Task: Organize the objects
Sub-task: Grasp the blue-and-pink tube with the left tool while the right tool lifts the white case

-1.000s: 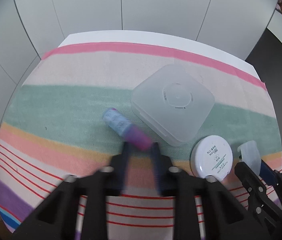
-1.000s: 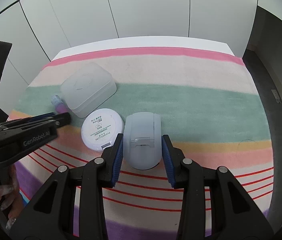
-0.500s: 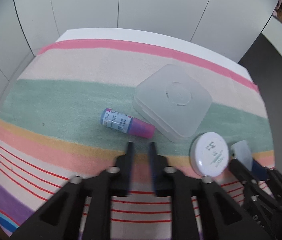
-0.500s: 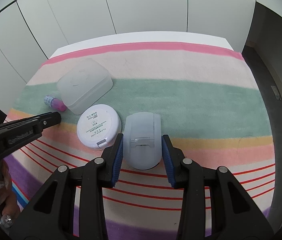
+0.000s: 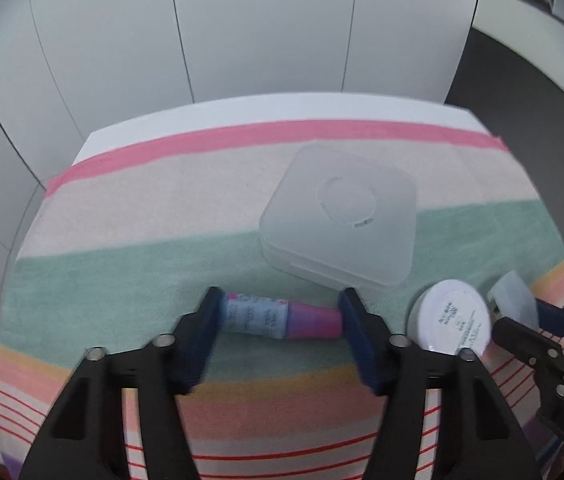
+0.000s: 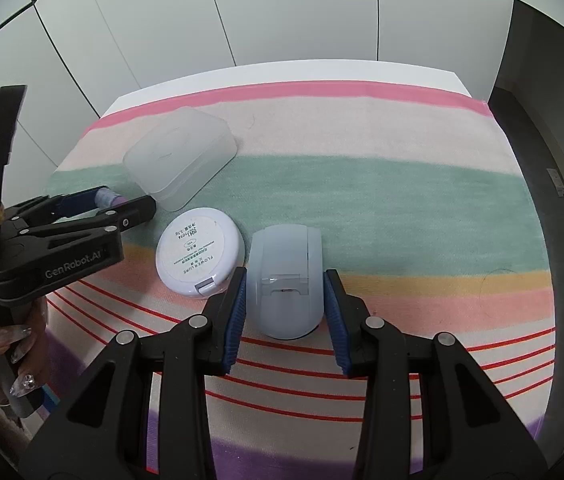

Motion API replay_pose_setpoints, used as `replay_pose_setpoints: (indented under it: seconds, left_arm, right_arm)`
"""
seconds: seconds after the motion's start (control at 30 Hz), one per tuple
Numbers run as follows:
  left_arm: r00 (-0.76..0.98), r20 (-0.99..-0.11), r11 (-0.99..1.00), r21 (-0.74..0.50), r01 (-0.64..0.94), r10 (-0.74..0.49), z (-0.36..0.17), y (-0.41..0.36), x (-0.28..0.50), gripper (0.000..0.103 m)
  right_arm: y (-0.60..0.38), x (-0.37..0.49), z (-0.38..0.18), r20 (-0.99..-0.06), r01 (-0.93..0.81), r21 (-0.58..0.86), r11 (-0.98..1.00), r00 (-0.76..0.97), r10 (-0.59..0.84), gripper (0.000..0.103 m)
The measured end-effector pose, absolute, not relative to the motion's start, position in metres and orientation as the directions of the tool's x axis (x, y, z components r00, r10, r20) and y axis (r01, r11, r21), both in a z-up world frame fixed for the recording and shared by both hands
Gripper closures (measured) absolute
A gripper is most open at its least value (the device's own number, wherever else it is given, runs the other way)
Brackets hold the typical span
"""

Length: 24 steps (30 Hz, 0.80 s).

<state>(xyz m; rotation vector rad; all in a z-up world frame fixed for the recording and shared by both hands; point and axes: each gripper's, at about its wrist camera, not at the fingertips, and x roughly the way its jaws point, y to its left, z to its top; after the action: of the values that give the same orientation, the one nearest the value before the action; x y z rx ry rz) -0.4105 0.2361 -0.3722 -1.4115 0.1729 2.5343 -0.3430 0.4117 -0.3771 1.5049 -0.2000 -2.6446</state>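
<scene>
A small tube with a pale blue label and pink cap (image 5: 282,316) lies on the striped cloth between the wide-open fingers of my left gripper (image 5: 279,320), end to end with them. My right gripper (image 6: 286,300) is shut on a pale blue mouse-shaped case (image 6: 286,280) resting on the cloth. A white round compact (image 6: 199,250) lies just left of that case; it also shows in the left wrist view (image 5: 450,322). A frosted square plastic box (image 5: 340,226) sits behind the tube, also in the right wrist view (image 6: 179,158).
The striped cloth (image 6: 382,200) covers a white table (image 6: 282,74) against a panelled wall. A dark gap runs along the table's right side (image 6: 542,160). The left gripper (image 6: 81,224) shows at the left of the right wrist view.
My left gripper opened wide from nearly shut and moved forward, so its fingers now straddle the tube lengthwise. The right gripper stayed shut on the blue case.
</scene>
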Motion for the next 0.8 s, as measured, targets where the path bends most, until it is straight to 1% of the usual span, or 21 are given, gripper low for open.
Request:
replay_pose_setpoints:
  seconds: [0.3, 0.43, 0.6, 0.8]
  left_arm:
    - [-0.513, -0.849, -0.971, 0.004, -0.239, 0.123, -0.37, 0.24, -0.403, 0.044]
    - [-0.514, -0.852, -0.976, 0.013, -0.218, 0.103, -0.358, 0.24, -0.401, 0.045]
    - [-0.521, -0.851, -0.984, 0.03, -0.177, 0.068, -0.315, 0.238, -0.397, 0.044]
    - [-0.569, -0.822, -0.99, 0.056, -0.128, 0.027, -0.229, 0.235, -0.383, 0.044]
  right_arm:
    - [0.413, -0.343, -0.376, -0.852, 0.007, 0.157, -0.988, -0.506, -0.139, 0.064]
    - [0.416, -0.346, -0.37, -0.856, -0.013, 0.141, -0.99, -0.504, -0.116, 0.064]
    - [0.412, -0.347, -0.337, -0.837, -0.012, 0.112, -0.994, -0.54, -0.088, 0.064]
    - [0.403, -0.336, -0.256, -0.789, -0.001, 0.048, -0.999, -0.613, -0.038, 0.064]
